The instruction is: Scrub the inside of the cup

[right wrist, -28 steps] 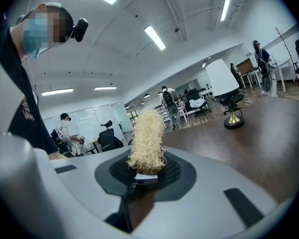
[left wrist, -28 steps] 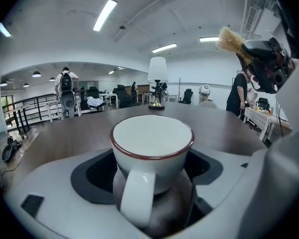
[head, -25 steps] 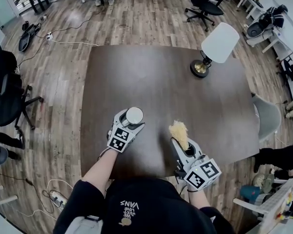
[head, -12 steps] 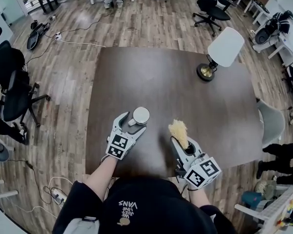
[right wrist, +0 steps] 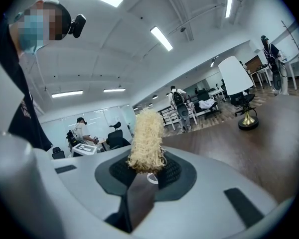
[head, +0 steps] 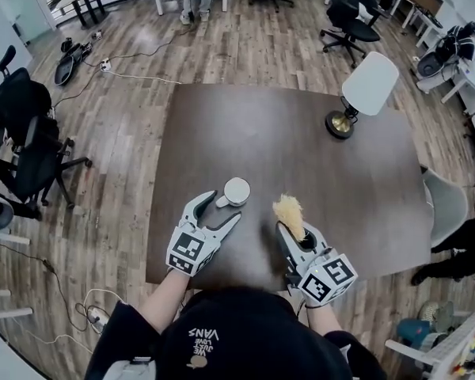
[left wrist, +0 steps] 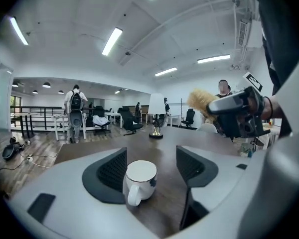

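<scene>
A white cup (head: 237, 190) with its handle toward me stands upright on the dark table (head: 301, 149). My left gripper (head: 214, 214) hovers just short of it and is open; its jaws have just been closing a little. In the left gripper view the cup (left wrist: 140, 176) shows low in the gap between the left gripper's (left wrist: 150, 157) pads, untouched by them. My right gripper (head: 290, 233) is shut on a yellow fibrous scrubber (head: 289, 211), which sticks up to the right of the cup. The scrubber (right wrist: 146, 139) rises from the right gripper's (right wrist: 147, 169) shut jaws.
A lamp (head: 356, 93) with a white shade and brass base stands at the table's far right. A grey chair (head: 446, 204) sits by the right edge. Black office chairs (head: 24, 145) and cables lie on the wooden floor at left. People stand in the background.
My left gripper has let the cup go, drawn back toward me and risen; the cup stays on the table. The right gripper with the scrubber has hardly moved.
</scene>
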Demonstrator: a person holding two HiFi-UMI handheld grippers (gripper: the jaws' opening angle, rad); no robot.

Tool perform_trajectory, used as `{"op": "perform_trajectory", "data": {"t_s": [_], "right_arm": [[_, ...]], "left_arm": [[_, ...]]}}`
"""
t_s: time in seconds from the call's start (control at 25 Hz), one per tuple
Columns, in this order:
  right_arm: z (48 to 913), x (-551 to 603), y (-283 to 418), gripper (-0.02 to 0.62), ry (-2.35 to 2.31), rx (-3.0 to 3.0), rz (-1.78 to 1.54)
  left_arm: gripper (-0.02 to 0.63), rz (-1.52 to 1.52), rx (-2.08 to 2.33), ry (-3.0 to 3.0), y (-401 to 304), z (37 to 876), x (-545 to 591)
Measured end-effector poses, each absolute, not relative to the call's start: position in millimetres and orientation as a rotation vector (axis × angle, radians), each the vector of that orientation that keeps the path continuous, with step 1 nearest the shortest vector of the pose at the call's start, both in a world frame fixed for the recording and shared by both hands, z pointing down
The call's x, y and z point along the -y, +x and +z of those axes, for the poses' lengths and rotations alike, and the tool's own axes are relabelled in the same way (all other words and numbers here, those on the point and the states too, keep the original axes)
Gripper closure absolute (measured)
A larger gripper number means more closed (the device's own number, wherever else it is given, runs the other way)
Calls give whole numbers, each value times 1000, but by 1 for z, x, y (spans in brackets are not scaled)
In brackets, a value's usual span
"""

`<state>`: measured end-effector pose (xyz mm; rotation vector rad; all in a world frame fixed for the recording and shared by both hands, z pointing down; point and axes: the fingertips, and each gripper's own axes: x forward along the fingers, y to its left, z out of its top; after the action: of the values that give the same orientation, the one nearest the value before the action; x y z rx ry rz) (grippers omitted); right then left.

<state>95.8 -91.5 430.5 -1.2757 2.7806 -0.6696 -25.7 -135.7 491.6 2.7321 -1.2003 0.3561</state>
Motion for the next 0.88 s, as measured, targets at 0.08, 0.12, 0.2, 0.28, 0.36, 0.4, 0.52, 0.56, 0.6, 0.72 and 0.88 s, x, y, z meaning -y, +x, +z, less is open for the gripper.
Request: {"op": "perform_trajectory", "data": {"t_s": [0.08, 0.12, 0.2, 0.28, 0.36, 0.4, 0.52, 0.56, 0.6, 0.72, 0.88], "right_arm": [[432, 92, 92, 512, -1266, -2791, -668], [433, 92, 91, 512, -1260, -2793, -668], [433, 93, 88, 512, -1248, -2794, -670], [431, 93, 86, 514, -1236, -2797, -668], [430, 94, 83, 512, -1228, -2803, -664], [430, 95, 82, 512, -1224, -2805, -663], [429, 98, 79, 514, -1213, -2811, -660], [429, 98, 79, 512, -1210, -2813, -658], [429, 99, 80, 512, -1206, -2815, -656], [430, 99, 78, 514, -1194, -2824, -656], [434, 101, 74, 514, -1177, -2832, -661]], "left_arm": [[313, 333, 1218, 2754, -28, 476, 131], [331, 321, 1230, 2762, -30, 469, 128], [363, 310, 1251, 2772, -32, 459, 124], [395, 317, 1263, 2773, -33, 453, 118], [432, 325, 1277, 2759, -37, 452, 113], [460, 320, 1291, 2752, -40, 450, 111], [517, 288, 1331, 2750, -45, 440, 108], [521, 285, 1336, 2747, -45, 440, 106], [527, 283, 1337, 2742, -45, 440, 104], [547, 273, 1352, 2722, -47, 440, 99], [573, 267, 1367, 2710, -51, 440, 97]]}}
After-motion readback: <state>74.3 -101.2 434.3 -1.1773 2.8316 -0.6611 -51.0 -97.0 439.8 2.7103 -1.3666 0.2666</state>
